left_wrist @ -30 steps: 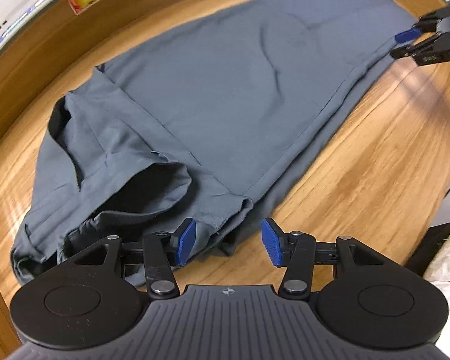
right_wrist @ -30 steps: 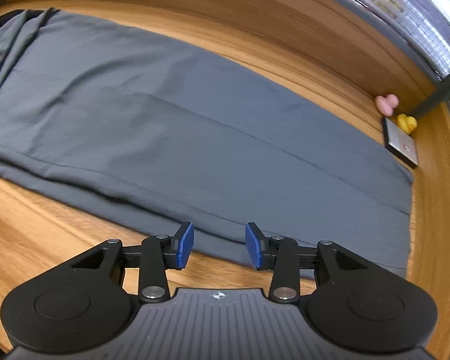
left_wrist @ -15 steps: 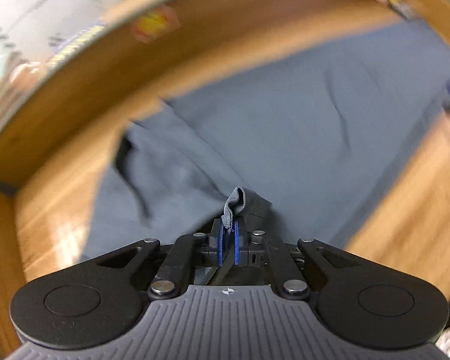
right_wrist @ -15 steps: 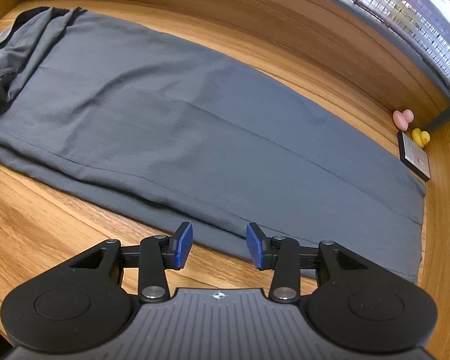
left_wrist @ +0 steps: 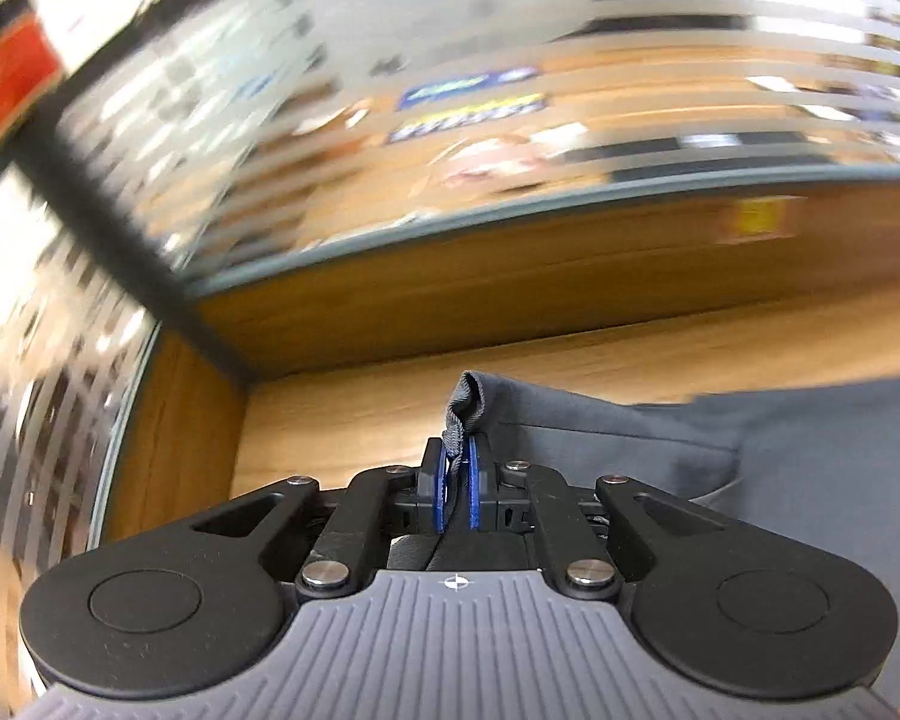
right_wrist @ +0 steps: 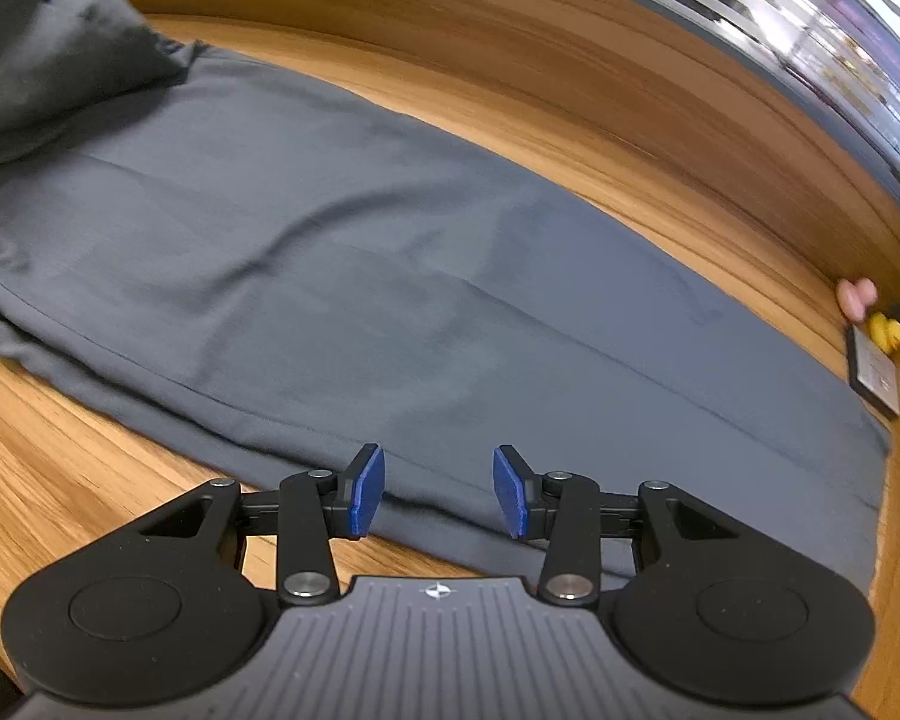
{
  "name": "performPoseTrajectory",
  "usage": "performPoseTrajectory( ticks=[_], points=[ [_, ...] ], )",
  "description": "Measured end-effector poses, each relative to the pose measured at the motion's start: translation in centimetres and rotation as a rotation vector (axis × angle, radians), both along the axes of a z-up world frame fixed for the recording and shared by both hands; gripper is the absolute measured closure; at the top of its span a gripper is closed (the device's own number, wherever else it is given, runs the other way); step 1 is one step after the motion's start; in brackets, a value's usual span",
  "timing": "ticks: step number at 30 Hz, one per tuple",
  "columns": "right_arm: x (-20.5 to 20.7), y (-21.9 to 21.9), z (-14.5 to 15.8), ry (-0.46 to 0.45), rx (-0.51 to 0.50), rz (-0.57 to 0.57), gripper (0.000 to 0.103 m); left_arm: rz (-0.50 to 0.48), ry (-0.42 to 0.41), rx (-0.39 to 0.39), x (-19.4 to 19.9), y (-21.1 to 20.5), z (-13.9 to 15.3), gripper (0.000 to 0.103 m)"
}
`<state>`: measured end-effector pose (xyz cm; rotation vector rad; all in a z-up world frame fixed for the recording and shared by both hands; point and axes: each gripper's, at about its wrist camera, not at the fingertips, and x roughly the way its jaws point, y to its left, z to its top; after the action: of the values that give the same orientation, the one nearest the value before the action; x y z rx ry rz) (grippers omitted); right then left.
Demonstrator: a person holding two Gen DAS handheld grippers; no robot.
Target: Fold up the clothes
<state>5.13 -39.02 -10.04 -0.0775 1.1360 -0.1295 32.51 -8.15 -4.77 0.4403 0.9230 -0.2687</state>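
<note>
My left gripper [left_wrist: 457, 483] is clamped tight on a bunched edge of the grey trousers [right_wrist: 390, 276], with a little tuft of hem poking up between the blue pads [left_wrist: 476, 495] and the cloth trailing away to the right across the wooden table [left_wrist: 354, 414]. The background in the left wrist view is a smear of blurred glass and shelving, so I can't make out much beyond the wooden back wall [left_wrist: 510, 294] and a yellow sticker [left_wrist: 756, 219] on it. Over on the right wrist view, the trousers lie stretched out long and mostly flat on the table, running from the far left down to the lower right, with one end lifted and bunched dark in the top left corner. My right gripper [right_wrist: 438, 492] hangs just above the near edge of the cloth, its jaws standing about half apart and opening, nothing pinched between them; the fabric edge shows under the gap, but the pads aren't pressing on it. Off in the right corner by the wall I see a pink toy [right_wrist: 857, 297], a yellow duck [right_wrist: 885, 333] and a small dark tile [right_wrist: 876, 375], all clustered just beside the trouser end.
</note>
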Motion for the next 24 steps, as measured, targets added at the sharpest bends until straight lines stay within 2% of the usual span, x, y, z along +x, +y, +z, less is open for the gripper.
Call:
performPoseTrajectory(
  ticks=[3, 4, 5, 6, 7, 14, 24],
  points=[
    [0.9, 1.4, 0.0, -0.006, 0.02, 0.033, 0.052, 0.037, 0.045, -0.019, 1.3, 1.2, -0.9, 0.082],
    [1.2, 2.2, 0.0, -0.009, 0.027, 0.051, 0.051, 0.047, 0.06, -0.027, 1.7, 1.6, -1.2, 0.07],
    [1.6, 3.0, 0.0, -0.013, 0.033, 0.072, 0.049, 0.055, 0.076, -0.035, 1.8, 2.1, -1.3, 0.062],
    [2.0, 3.8, 0.0, -0.015, 0.041, 0.09, 0.049, 0.058, 0.084, -0.044, 1.6, 2.5, -1.2, 0.047],
    [2.4, 4.6, 0.0, -0.016, 0.049, 0.107, 0.049, 0.052, 0.088, -0.055, 1.3, 2.8, -1.1, 0.041],
    [4.5, 9.8, -0.1, -0.02, 0.099, 0.208, 0.046, 0.004, 0.173, -0.126, -1.5, 3.9, -1.0, 0.039],
    [6.7, 16.8, -1.1, 0.012, 0.096, 0.375, 0.044, -0.086, 0.253, -0.135, -6.6, 4.9, -2.4, 0.038]
  ],
)
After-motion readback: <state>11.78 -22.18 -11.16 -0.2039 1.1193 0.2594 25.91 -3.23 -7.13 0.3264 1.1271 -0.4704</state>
